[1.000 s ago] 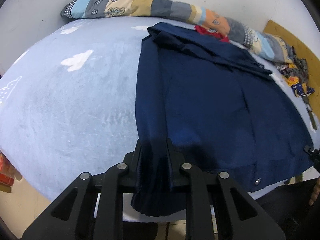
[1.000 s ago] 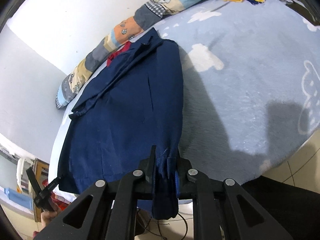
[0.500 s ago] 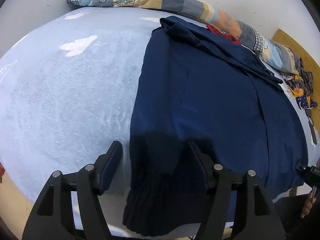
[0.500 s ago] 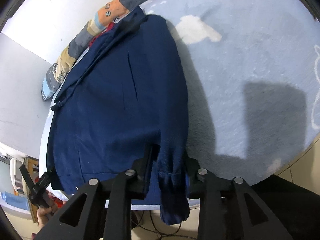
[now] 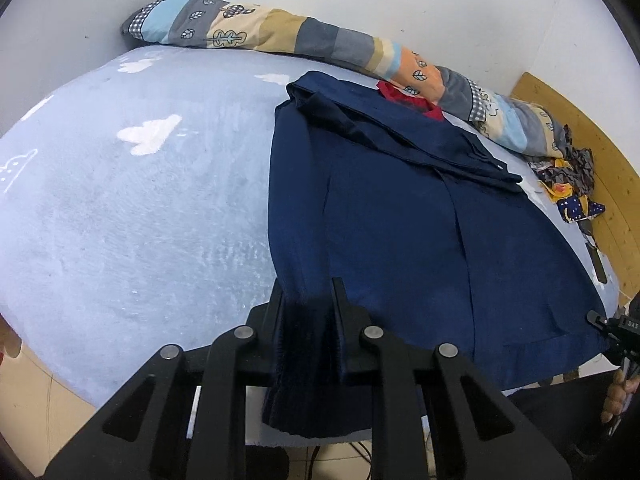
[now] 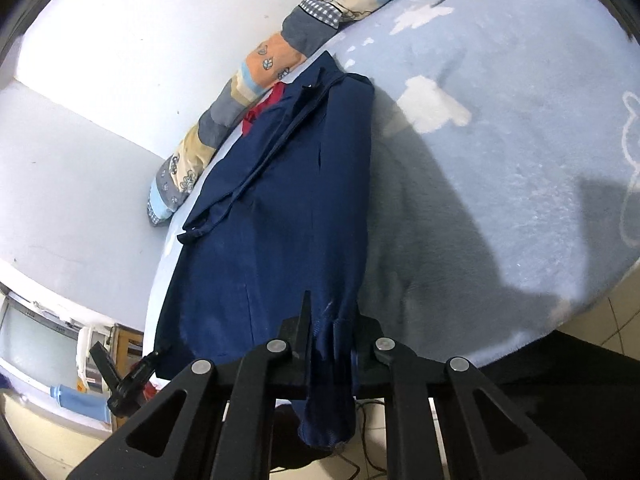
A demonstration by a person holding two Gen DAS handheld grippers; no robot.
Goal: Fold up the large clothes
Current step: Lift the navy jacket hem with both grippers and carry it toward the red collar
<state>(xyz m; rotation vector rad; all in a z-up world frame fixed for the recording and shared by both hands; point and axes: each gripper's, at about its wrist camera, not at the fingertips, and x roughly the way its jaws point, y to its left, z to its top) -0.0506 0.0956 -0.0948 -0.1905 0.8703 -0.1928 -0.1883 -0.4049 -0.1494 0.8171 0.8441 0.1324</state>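
A large navy blue jacket point(image 5: 400, 208) lies flat on a light blue bed, its collar towards the far pillow and its hem at the near edge. My left gripper point(image 5: 308, 300) is shut on the jacket's left hem corner, and the cloth hangs down between its fingers. My right gripper point(image 6: 332, 320) is shut on the jacket's point(image 6: 288, 208) right hem corner, and a cuff hangs below it. The right gripper also shows in the left wrist view point(image 5: 608, 328) at the far right.
A long patchwork bolster point(image 5: 320, 44) lies along the wall behind the jacket. A red cloth point(image 5: 408, 98) peeks out at the collar. Patterned clothes point(image 5: 568, 184) lie by a wooden board at the right. The bed point(image 5: 120, 208) drops to a tiled floor at the near side.
My left gripper was open over the hem half a second ago and has closed on it again. Both grippers have drawn back towards the near bed edge, holding the hem.
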